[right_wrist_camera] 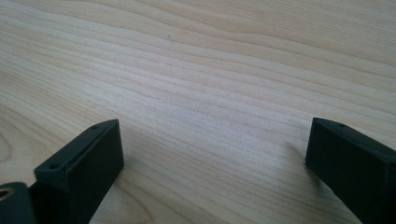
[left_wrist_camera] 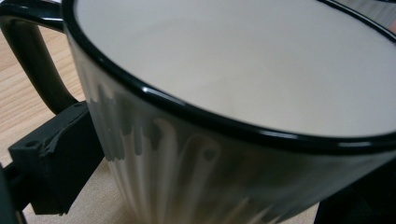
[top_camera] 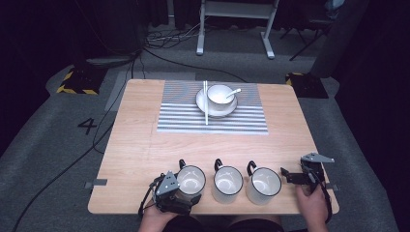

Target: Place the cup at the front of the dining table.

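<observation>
Near the desk's (top_camera: 145, 145) front-left corner, my left tool (top_camera: 178, 192) is pinching the leftmost mug (top_camera: 190, 180) by its wall. Gotta lift straight up so it clears the middle mug (top_camera: 227, 182). Right tool (top_camera: 296, 177) sits spread, empty, by the front-right corner.

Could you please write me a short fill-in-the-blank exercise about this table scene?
1. The number of mugs in the row at the table's near edge is ____.
2. The left tool has its jaws around the ____ mug of the row.
3. The chopsticks lie across the white ____.

Missing words: three; left; plate
</observation>
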`<state>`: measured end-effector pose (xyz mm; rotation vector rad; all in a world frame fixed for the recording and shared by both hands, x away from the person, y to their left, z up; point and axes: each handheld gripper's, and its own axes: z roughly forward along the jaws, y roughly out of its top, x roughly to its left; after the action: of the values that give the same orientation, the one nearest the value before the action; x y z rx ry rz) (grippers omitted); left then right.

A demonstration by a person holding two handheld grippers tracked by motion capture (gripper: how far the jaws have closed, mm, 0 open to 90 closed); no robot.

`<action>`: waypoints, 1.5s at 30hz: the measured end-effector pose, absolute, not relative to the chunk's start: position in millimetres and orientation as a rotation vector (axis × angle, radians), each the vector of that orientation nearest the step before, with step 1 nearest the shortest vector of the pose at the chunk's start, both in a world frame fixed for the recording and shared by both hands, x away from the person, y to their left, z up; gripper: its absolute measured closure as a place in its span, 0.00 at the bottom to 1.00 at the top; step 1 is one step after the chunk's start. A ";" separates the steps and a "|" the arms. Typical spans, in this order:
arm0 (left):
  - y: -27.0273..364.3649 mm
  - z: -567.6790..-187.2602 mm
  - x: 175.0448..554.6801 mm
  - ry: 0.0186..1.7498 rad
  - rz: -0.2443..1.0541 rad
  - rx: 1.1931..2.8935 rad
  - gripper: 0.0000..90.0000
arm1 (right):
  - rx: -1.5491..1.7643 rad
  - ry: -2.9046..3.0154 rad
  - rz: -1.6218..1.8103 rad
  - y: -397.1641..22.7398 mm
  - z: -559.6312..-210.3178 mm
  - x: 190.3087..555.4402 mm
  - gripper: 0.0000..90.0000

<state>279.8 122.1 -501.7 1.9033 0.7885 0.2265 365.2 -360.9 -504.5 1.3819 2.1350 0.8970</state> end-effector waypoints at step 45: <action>103.1 -496.3 279.4 0.871 0.299 1.984 0.04 | 1.386 2.133 0.896 -360.6 -504.3 364.9 0.05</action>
<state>279.4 103.1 -496.3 1.9838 0.8713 0.2986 364.9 -360.6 -504.3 1.3864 2.1325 0.8963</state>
